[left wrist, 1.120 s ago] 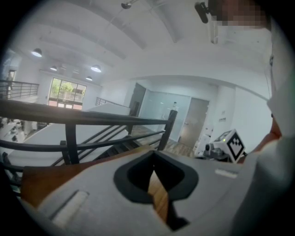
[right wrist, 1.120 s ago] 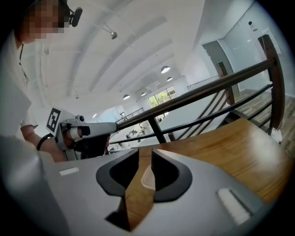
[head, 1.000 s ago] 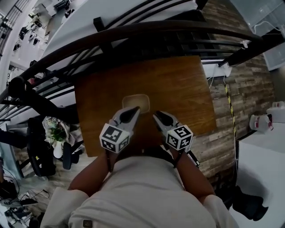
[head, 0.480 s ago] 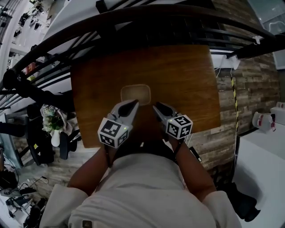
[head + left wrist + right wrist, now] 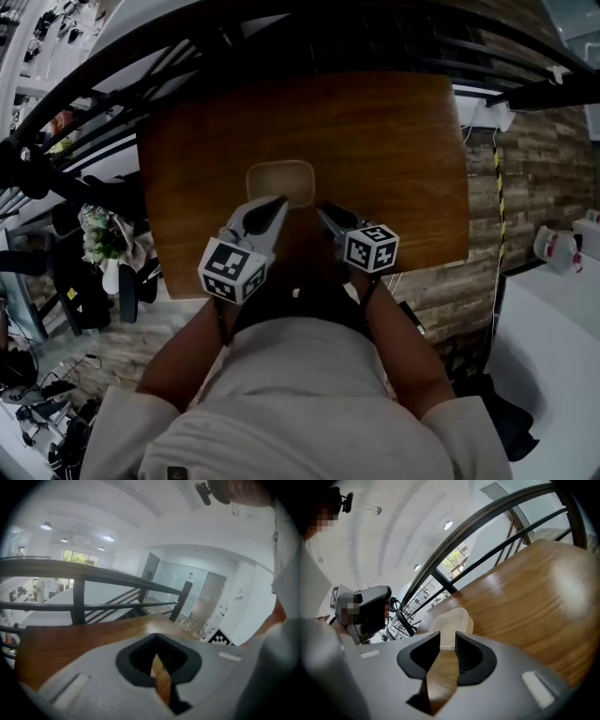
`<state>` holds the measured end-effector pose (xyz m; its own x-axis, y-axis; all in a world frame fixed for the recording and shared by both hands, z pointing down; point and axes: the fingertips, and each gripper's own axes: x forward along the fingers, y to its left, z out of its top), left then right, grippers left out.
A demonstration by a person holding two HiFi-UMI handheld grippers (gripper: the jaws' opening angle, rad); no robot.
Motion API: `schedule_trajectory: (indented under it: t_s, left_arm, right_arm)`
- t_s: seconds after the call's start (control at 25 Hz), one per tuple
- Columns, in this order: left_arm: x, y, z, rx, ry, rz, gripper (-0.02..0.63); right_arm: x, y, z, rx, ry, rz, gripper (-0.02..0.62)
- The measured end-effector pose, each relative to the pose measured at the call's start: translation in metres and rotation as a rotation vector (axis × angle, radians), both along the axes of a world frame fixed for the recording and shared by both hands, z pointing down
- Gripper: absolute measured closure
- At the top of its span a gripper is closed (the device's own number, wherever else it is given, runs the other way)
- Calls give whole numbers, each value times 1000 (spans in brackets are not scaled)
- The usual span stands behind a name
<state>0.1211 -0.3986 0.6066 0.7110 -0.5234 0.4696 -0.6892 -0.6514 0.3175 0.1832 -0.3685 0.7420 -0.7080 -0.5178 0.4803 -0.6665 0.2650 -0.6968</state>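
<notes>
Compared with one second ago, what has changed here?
The right gripper advanced toward the beige rectangular plastic container, now larger just beyond its open jaws. Nothing was gripped. The left gripper kept its jaws together; the container stayed on the brown wooden table.

One wooden table (image 5: 394,141) fills the middle of the head view. One shallow pale container (image 5: 279,178) lies on it, at twelve o'clock from the grippers. There are two grippers, the left gripper (image 5: 278,201) and the right gripper (image 5: 323,208). Each carries one marker cube, so two cubes in all (image 5: 232,270) (image 5: 371,248). One dark railing (image 5: 187,42) runs past the table's twelve o'clock edge. One bunch of flowers (image 5: 97,246) stands at the table's nine o'clock.
</notes>
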Motion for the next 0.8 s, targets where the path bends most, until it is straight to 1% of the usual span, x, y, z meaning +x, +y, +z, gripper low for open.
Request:
schedule_trajectory:
  t_s: [0.44,0.8]
  left_arm:
    - [-4,3,25,-35,-23,-14,603]
    - [-6,1,33,-51,-30,-29,603]
  right_arm:
    - [-7,1,41,-76,-40,-18,489]
    - [-12,1,55,-106,-66,-22,494]
